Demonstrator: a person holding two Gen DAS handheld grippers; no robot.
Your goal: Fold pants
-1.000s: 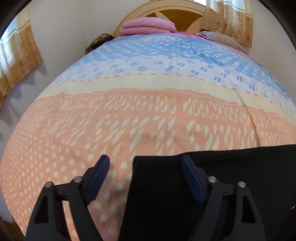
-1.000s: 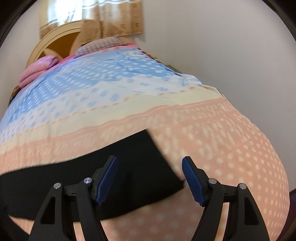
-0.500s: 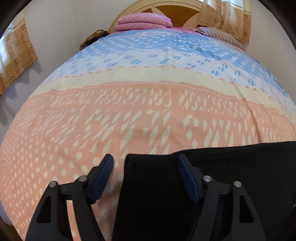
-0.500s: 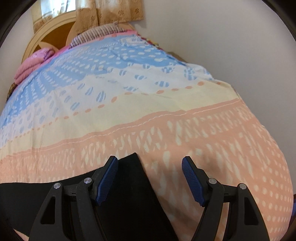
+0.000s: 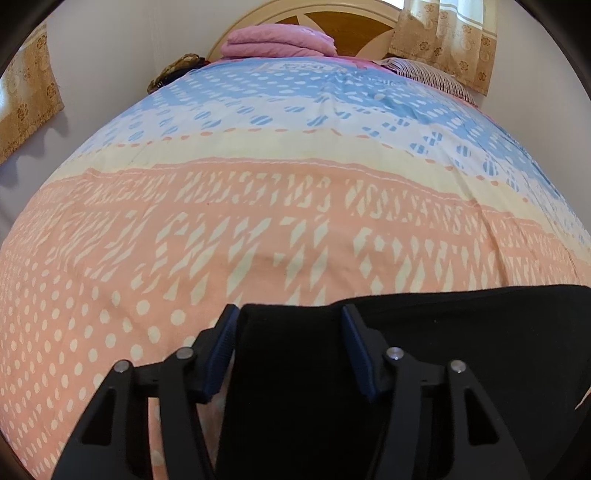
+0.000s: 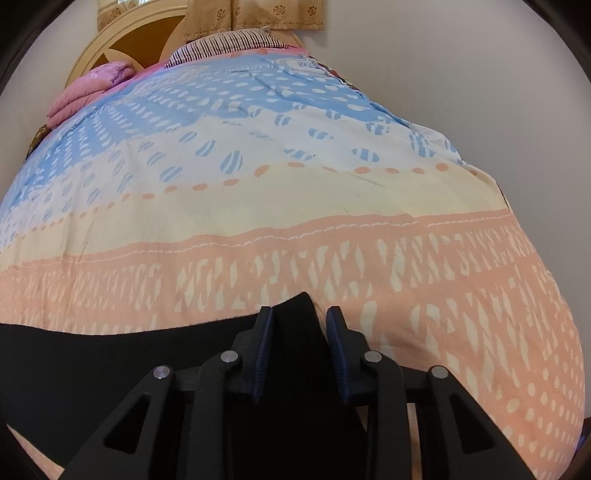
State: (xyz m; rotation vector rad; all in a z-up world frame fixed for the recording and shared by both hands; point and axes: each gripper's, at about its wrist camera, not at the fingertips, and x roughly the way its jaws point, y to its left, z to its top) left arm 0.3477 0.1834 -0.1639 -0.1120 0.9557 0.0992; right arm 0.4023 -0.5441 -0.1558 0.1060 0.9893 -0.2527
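Observation:
Black pants [image 5: 461,350] lie flat across the near part of the bed. In the left wrist view my left gripper [image 5: 290,345] is partly closed, and the pants' left end sits between its blue pads [image 5: 221,347]. In the right wrist view my right gripper [image 6: 299,347] has closed most of the way around the raised right corner of the pants [image 6: 110,369], which pokes up between the pads [image 6: 338,347]. A narrow gap still shows at each pad.
The bed has a quilt [image 5: 295,203] patterned in pink, cream and blue. A folded pink blanket [image 5: 280,42] and a striped pillow [image 6: 225,44] lie by the wooden headboard [image 5: 354,22]. Walls flank both sides of the bed, with curtains [image 5: 443,40] behind.
Both grippers have moved down and forward onto the ends of the pants. Both have narrowed, the right one much more, and its corner of the cloth has risen between the pads.

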